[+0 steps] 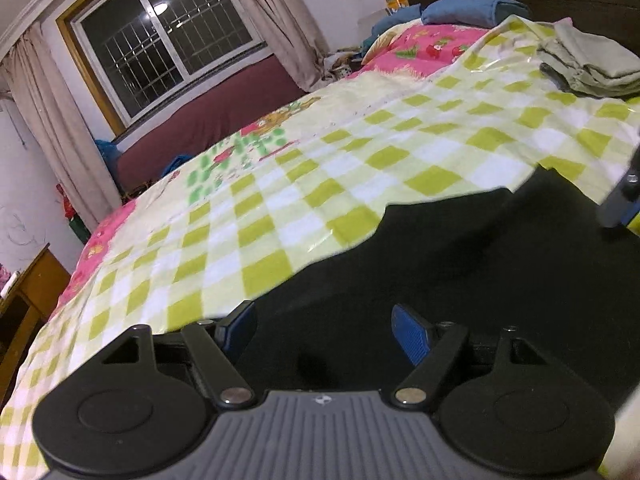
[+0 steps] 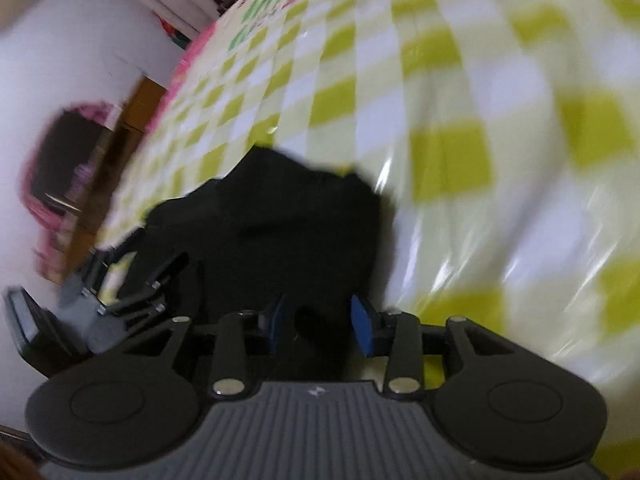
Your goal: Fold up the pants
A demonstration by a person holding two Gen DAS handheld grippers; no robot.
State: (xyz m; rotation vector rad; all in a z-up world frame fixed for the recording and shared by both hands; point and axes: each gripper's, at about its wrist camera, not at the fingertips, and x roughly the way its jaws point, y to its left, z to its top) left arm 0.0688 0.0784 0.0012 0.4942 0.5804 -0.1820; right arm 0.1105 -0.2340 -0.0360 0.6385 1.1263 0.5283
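Pants (image 1: 460, 248) edge on checkered sheet (image 1: 304, 184); both grippers apparently open.

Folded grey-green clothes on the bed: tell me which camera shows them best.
The left wrist view. The folded grey-green clothes lie clear at the far end of the checked bedcover. The right wrist view, blurred, shows only the black pants and bedcover, not that pile.
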